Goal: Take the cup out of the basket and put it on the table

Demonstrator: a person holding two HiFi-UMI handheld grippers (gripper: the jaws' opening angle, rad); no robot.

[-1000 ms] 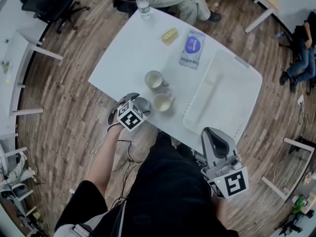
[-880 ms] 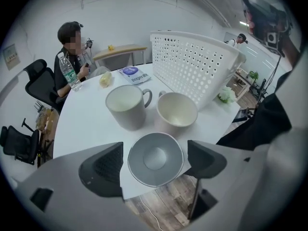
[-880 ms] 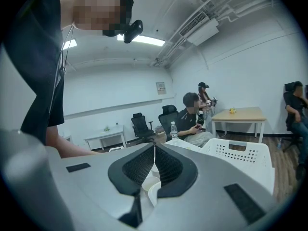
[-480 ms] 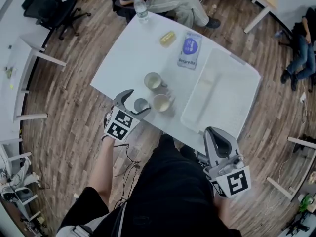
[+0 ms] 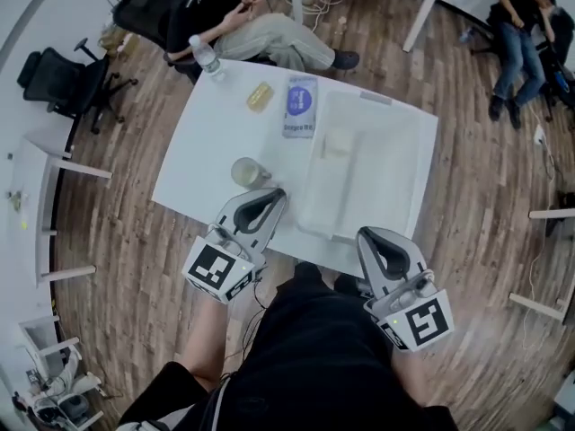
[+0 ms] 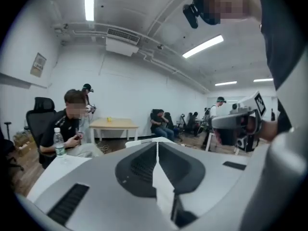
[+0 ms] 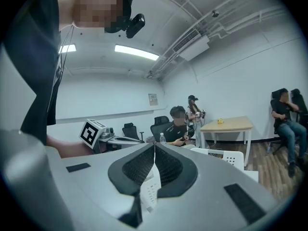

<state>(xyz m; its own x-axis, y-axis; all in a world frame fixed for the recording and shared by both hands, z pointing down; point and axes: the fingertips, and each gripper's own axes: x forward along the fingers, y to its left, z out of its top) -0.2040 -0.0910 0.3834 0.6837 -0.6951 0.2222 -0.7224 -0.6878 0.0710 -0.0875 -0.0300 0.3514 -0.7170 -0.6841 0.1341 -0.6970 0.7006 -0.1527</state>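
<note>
The left gripper [image 5: 272, 196] is closing fully on nothing; the right gripper [image 5: 370, 236] is likewise shut and empty. What looks like a cup [image 5: 247, 171] stands on the table [image 5: 202, 142] beside the basket [image 5: 395, 151].

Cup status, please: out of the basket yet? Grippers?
Left gripper closing shut, empty; right gripper shut, empty. One cup upright on the table, left of the basket. Nothing blocking it.
</note>
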